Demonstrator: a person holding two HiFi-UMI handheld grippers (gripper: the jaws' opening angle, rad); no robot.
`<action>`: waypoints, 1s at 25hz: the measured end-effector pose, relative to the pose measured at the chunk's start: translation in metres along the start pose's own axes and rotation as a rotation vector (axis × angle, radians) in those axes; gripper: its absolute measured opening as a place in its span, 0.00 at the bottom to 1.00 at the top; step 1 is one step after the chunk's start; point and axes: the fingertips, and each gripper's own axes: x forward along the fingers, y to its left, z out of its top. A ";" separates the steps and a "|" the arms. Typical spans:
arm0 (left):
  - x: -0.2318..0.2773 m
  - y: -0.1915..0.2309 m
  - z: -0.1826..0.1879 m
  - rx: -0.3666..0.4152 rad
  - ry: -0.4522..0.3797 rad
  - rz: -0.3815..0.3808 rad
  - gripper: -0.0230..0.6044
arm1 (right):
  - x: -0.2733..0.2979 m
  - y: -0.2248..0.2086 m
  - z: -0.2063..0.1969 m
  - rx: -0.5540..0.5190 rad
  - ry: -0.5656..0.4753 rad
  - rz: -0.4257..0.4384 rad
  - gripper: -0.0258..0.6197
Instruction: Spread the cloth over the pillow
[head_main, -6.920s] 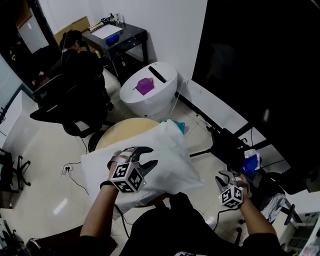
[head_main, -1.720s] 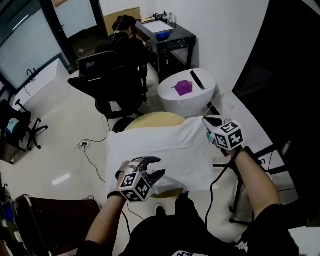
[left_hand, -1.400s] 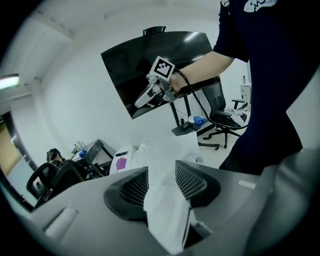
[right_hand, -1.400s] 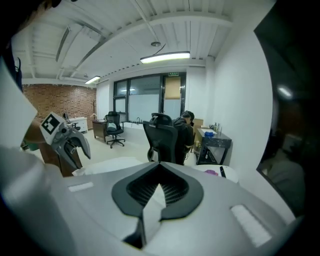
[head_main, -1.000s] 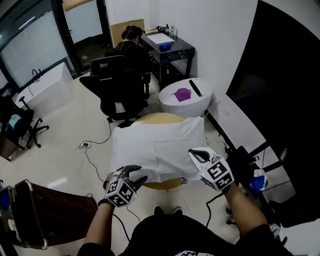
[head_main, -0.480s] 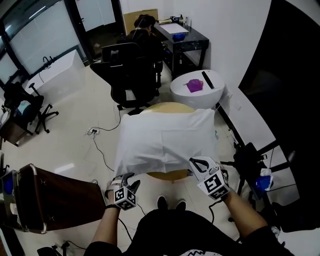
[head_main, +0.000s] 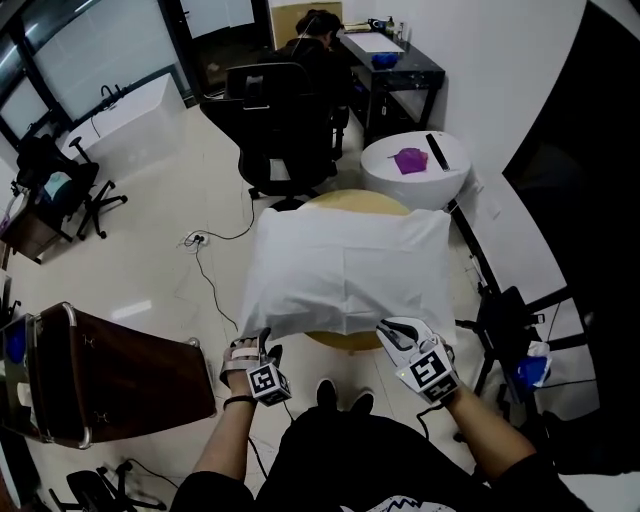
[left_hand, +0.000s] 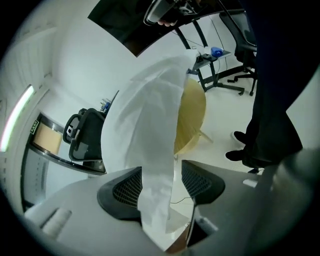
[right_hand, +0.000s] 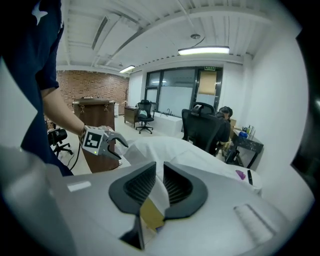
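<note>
A white cloth (head_main: 350, 268) lies spread over the pillow on the round yellow table (head_main: 345, 343). The pillow itself is hidden beneath it. My left gripper (head_main: 255, 347) is at the cloth's near left corner. In the left gripper view a hanging strip of cloth (left_hand: 155, 150) runs between the jaws of the left gripper (left_hand: 160, 172). These jaws have just been opening and stand wide, with a gap beside the cloth. My right gripper (head_main: 392, 333) is at the near right corner. Its jaws have just been opening a little, with the cloth's edge (right_hand: 159, 180) still between them.
A black office chair (head_main: 285, 110) and a seated person at a black desk (head_main: 390, 50) are beyond the table. A white round stand (head_main: 415, 172) with a purple item is at the back right. A brown cabinet (head_main: 110, 370) is at the left, a black stand (head_main: 505, 320) at the right.
Both grippers have come down and towards me along the cloth's near edge. The cloth now drapes over the pillow's front. Both pairs of jaws stand wider than before.
</note>
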 end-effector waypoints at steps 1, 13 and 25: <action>0.004 -0.001 -0.002 0.005 0.019 0.006 0.42 | 0.000 0.000 0.000 0.010 -0.001 0.004 0.13; 0.014 0.003 -0.007 0.052 0.060 0.046 0.08 | -0.007 0.005 -0.008 0.066 0.020 0.008 0.13; -0.030 -0.016 -0.025 0.282 0.006 -0.054 0.04 | -0.001 0.004 -0.014 0.116 0.011 -0.001 0.13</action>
